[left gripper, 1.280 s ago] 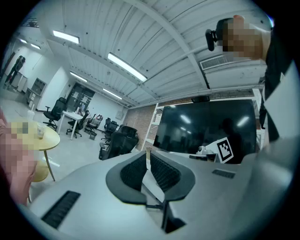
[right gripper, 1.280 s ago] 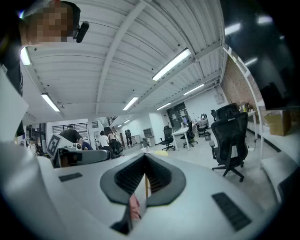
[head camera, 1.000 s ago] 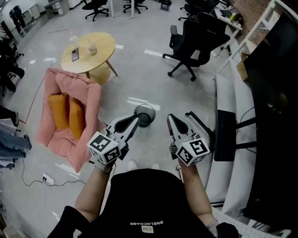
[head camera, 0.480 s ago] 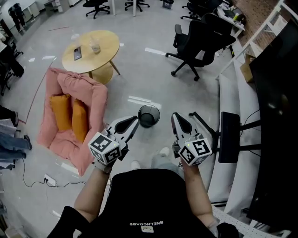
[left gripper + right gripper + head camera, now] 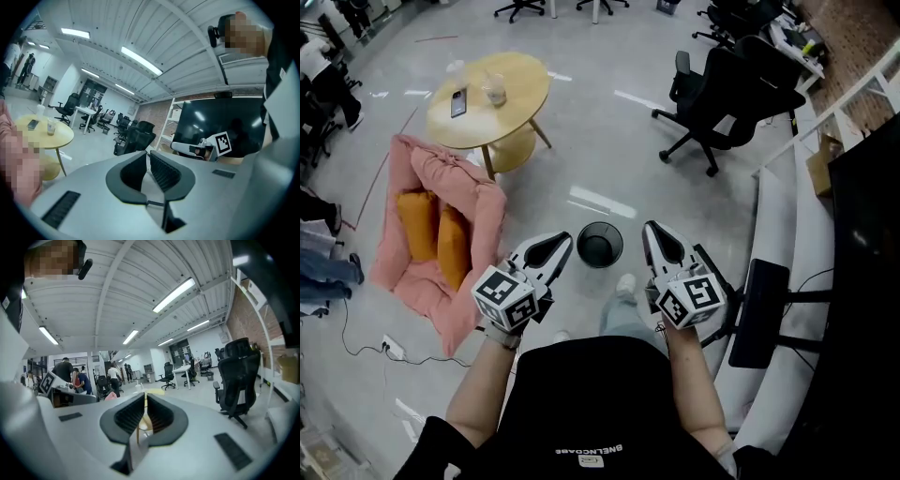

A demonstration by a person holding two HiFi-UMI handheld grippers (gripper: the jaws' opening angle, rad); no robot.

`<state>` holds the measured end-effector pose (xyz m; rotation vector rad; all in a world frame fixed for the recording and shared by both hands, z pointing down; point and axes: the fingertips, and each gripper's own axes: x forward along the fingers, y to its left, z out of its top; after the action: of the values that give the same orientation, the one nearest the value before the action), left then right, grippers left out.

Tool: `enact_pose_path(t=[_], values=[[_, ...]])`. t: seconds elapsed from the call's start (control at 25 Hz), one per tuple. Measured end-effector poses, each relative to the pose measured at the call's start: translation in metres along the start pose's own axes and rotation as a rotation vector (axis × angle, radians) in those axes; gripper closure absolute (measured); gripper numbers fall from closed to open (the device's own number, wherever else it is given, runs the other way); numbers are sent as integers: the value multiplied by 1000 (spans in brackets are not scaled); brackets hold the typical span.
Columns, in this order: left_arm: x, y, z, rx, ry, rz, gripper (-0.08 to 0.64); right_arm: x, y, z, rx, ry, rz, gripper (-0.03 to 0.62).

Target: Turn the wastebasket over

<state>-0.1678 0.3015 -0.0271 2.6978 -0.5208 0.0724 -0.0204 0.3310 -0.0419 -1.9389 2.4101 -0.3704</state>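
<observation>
On floor, one wastebasket, left hand-held gripper, right hand-held gripper, both closed, empty

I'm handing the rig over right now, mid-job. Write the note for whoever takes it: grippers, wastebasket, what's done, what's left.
Left gripper: shut, empty, held above the floor.
Right gripper: shut, empty, likewise.
Wastebasket: on the floor, mouth up, between the two gripper tips in the head view; neither gripper touches it.
Done: nothing on the wastebasket yet.
Left: lower the grippers, open the jaws, grasp the wastebasket and turn it over.
</observation>
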Motion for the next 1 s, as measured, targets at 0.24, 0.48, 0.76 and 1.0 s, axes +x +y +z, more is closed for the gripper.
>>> enact_pose_path(t=[0.24,0.48,0.76,1.0], values=[[74,25,13,-21,4,105,543,44,-77,11,-24,42,75,579],[125,43,22,-44,10,208,541,82,-134,17,19,84,144,578],[143,72,-7,-87,72,317,517,114,-163,-17,44,191,192,578],[143,105,-38,-164,137,339,489,135,-166,-56,63,295,185,577]])
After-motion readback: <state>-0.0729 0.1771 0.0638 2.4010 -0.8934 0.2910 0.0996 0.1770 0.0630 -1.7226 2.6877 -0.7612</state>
